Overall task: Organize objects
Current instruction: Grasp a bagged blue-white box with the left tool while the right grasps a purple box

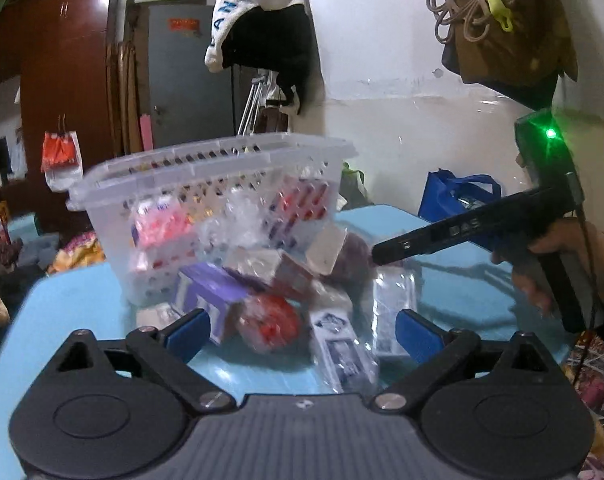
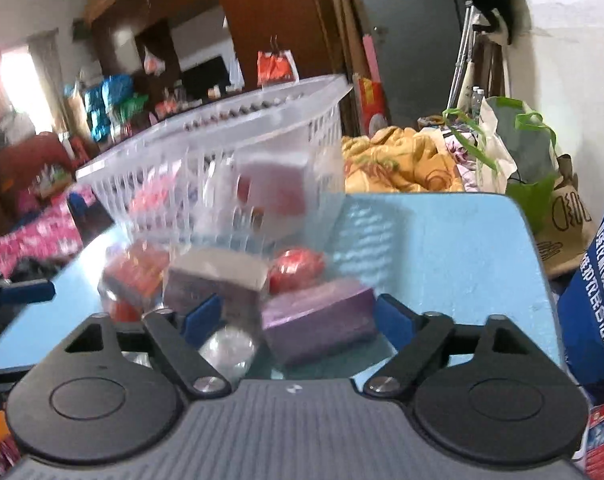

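A clear plastic basket [image 1: 206,200] holding several packets stands on the light blue table [image 1: 70,312]. Loose items lie in front of it: a purple box [image 1: 210,296], a red round item [image 1: 270,320], a black-and-white packet [image 1: 342,352] and a clear packet [image 1: 394,300]. My left gripper [image 1: 302,334] is open, low over this pile, its pads touching nothing. In the right wrist view my right gripper [image 2: 298,320] is open around a purple box [image 2: 318,320]. The right pad is at the box's end and the left pad stands apart from it. A silver ball [image 2: 226,348] and a red ball [image 2: 294,272] lie beside it.
A blue bag [image 2: 594,300] stands off the table's right edge, and a green-handled bag [image 2: 534,168] sits behind it. Yellow bedding [image 2: 402,164] lies beyond the far edge. Clothes hang on the wall [image 1: 262,32]. The table's right half [image 2: 442,252] is bare.
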Demonstrator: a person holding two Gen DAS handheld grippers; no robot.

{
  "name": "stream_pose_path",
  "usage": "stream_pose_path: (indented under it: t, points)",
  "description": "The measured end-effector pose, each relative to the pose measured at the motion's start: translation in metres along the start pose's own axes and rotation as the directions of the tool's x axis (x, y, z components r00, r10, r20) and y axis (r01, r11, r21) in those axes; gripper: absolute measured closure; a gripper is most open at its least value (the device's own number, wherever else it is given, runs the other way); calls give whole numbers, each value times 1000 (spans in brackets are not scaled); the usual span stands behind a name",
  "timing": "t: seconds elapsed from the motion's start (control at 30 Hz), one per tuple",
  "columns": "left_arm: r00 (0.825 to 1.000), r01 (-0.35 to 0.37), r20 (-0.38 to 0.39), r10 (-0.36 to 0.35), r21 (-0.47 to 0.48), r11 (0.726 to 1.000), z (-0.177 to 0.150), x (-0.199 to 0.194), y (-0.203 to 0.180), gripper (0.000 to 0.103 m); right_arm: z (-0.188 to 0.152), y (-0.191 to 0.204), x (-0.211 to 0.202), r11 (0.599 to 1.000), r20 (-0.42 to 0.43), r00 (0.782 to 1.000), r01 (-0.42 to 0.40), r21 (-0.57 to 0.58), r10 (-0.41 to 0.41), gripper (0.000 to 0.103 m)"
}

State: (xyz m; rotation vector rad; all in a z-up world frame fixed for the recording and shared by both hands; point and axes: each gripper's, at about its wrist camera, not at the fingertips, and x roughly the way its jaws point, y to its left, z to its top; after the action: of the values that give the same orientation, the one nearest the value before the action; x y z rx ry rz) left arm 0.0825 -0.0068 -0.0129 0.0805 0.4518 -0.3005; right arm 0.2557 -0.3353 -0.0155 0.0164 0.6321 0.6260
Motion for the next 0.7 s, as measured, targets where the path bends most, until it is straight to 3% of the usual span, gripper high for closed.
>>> stream_pose_path:
  t: [0.13,0.27,0.37,0.43,0.7]
  points:
    - [999,-11,-32,11,5,1000,-7,12,-4,13,-5,6,8,999,-10,999,37,-21,-37,26]
    - [998,13,-54,-12,25,1000,-12,19,-16,25,-3,3,15,998,-11,998,64,-28,-64,26]
    - [998,3,-67,1,48,999,-15,25,-24,65,-3,4,17,996,-12,996,90,-27,-90,28]
    - [998,-2,-55,5,51,999,-17,23,-24,66,-2,6,19,993,-14,994,110,-44,-111,38]
    - [1000,-16,10,16,-3,1000,-20,1,0,66,-4,8,13,987,14,989,146,-60,-146,44]
